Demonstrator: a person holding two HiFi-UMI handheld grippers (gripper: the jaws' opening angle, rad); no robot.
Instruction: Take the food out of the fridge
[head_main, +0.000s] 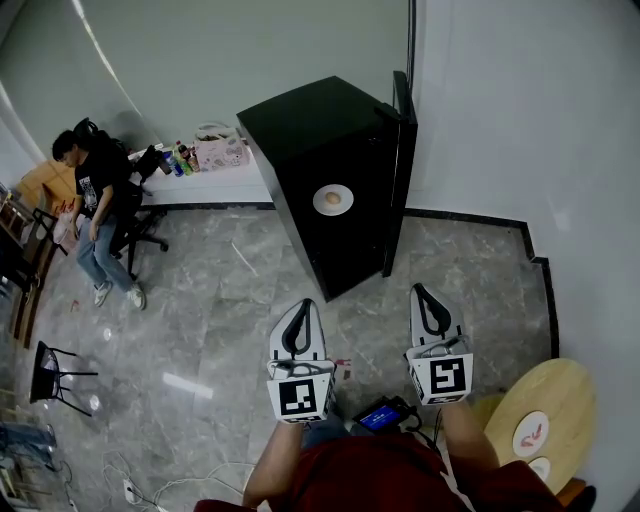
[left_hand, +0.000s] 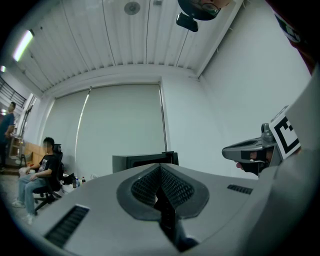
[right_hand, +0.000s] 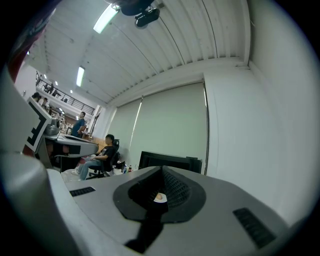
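A black fridge stands ahead of me on the marble floor, its door swung open on the right side. In its dark inside lies a white plate with a small tan piece of food on it. Both grippers hover short of the fridge, apart from it. My left gripper is shut and holds nothing; its view shows the fridge past the joined jaws. My right gripper is shut and empty too. The plate peeks through the loop of its jaws.
A person sits on an office chair at the left, beside a low white table with bottles and a bag. A round wooden table with small plates is at my lower right. A black stool and cables lie lower left.
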